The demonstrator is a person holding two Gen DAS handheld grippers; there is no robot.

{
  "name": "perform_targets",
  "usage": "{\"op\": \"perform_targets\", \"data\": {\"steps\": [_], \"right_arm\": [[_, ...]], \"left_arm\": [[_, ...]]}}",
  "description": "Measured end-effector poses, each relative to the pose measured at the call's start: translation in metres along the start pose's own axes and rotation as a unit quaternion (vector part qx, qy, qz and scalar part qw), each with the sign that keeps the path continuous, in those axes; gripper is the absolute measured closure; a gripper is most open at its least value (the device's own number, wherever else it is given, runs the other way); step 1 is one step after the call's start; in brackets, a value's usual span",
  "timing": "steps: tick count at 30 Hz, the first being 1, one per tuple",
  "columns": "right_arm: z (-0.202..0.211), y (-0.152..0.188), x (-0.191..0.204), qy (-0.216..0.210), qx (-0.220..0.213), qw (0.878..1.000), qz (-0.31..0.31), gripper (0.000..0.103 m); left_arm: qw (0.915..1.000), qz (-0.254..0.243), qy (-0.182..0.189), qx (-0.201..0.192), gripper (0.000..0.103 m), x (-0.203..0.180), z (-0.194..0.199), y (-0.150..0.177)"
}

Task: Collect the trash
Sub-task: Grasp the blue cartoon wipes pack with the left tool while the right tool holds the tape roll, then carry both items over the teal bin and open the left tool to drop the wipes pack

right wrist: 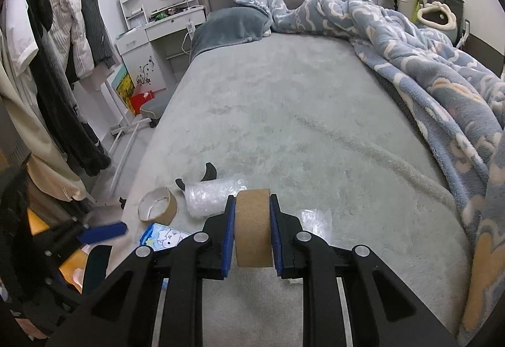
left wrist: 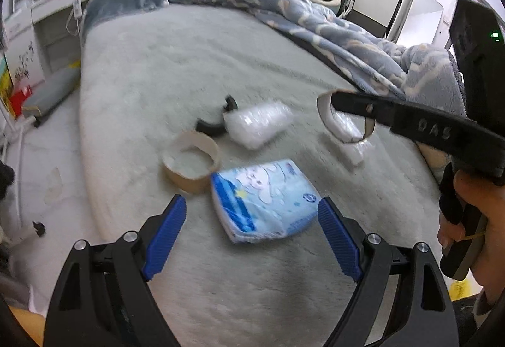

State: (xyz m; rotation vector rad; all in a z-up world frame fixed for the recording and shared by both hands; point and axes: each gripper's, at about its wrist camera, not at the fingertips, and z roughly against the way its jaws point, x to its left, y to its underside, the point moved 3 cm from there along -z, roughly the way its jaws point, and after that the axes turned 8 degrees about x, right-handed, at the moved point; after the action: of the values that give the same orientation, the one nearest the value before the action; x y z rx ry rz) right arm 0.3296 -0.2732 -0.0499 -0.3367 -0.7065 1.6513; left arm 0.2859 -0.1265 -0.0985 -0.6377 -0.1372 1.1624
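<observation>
My right gripper point(right wrist: 252, 232) is shut on a cardboard tape ring point(right wrist: 253, 228) and holds it above the bed; the ring also shows in the left wrist view point(left wrist: 345, 118). My left gripper point(left wrist: 252, 233) is open just above a blue tissue pack point(left wrist: 263, 200). A second cardboard ring point(left wrist: 191, 165) lies left of the pack. A clear plastic wrap bundle point(left wrist: 257, 123) and a black curved piece point(left wrist: 217, 123) lie behind it. Another clear plastic piece point(right wrist: 314, 220) lies under the held ring.
The trash lies near the foot of a grey-green bed point(right wrist: 300, 113). A crumpled blue blanket point(right wrist: 426, 63) covers the right side. A clothes rack point(right wrist: 63, 63), a white dresser point(right wrist: 151, 31) and a stool point(left wrist: 52, 93) stand left of the bed.
</observation>
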Motion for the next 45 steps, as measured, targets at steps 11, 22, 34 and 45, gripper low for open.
{"op": "perform_targets", "data": {"steps": [11, 22, 34, 45], "right_arm": [[0.002, 0.004, -0.014, -0.005, 0.001, 1.000, -0.008, 0.083], [0.004, 0.007, -0.020, -0.007, 0.004, 1.000, -0.009, 0.083], [0.012, 0.007, -0.023, -0.009, -0.001, 1.000, -0.010, 0.083], [0.018, 0.011, -0.001, -0.014, -0.006, 1.000, -0.013, 0.083]], "left_arm": [[0.9990, 0.028, 0.026, 0.025, 0.008, -0.009, -0.026, -0.001], [0.9990, -0.015, -0.036, 0.022, 0.008, -0.026, -0.040, -0.001], [0.9979, -0.046, -0.045, 0.003, 0.028, -0.033, -0.029, 0.001], [0.9989, -0.043, -0.010, -0.017, 0.028, -0.032, 0.005, 0.011]]}}
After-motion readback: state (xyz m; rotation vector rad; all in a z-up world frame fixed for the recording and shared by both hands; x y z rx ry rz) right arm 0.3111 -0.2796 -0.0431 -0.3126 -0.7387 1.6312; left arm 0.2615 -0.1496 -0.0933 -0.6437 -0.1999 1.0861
